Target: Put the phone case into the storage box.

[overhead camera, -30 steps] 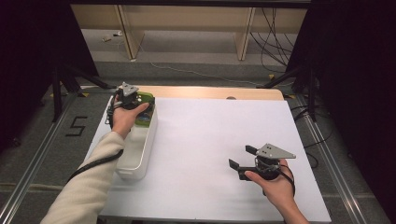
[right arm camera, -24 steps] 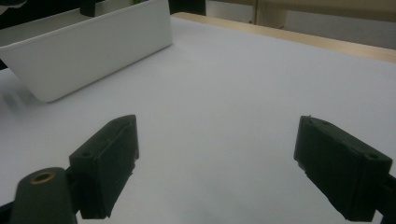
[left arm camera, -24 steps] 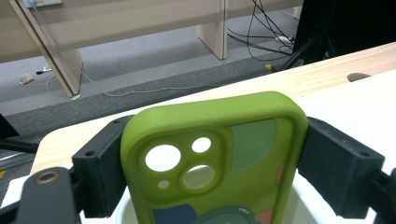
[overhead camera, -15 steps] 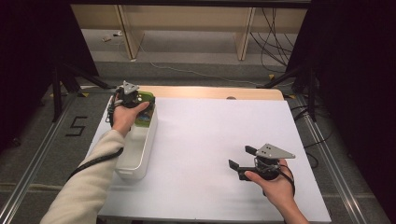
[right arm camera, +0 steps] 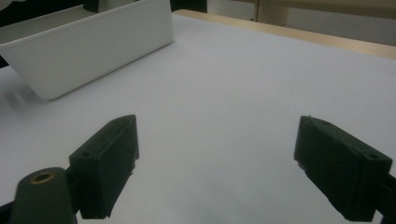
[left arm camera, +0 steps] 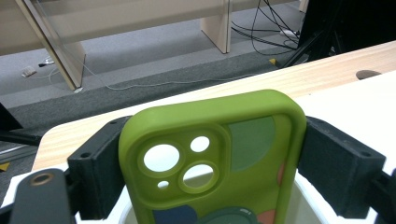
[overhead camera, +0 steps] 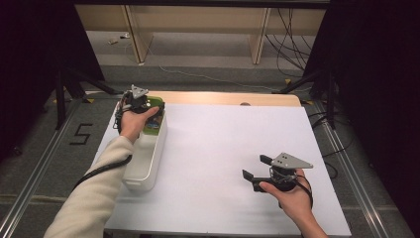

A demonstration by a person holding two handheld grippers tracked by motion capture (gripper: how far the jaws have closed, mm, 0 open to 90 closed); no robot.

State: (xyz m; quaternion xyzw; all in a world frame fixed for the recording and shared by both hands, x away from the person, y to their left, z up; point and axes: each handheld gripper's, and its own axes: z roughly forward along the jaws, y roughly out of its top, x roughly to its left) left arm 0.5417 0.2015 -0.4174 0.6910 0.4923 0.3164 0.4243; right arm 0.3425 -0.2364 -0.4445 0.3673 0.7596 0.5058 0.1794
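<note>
Grey carpet floor (overhead camera: 208,67) and some light wooden shelving legs at the back with cables lying around, that's the room from where I'm watching. Biggest thing in front of me is the table with its white top (overhead camera: 233,148), a strip of bare wood (overhead camera: 223,97) showing along the far edge. On the left side of it sits a long white tub (overhead camera: 143,158), running away from me; in the right gripper view I see its side wall at the upper left. My left gripper (left arm camera: 212,163) is up at the far end of that tub, and in its own view the two black jaws are pinched on the sides of a green phone case (left arm camera: 215,154), one jaw on each edge. The case stands upright with the camera cutouts facing the lens, darker green, blue and salmon shapes on it, and its lower part is over the tub's opening; can't tell if it touches the bottom. In the high view the case is just a green patch (overhead camera: 152,124) beside the hand. My right gripper (right arm camera: 224,172) is well apart from all that, low over the bare white top near the front right, jaws spread wide with nothing between them.
</note>
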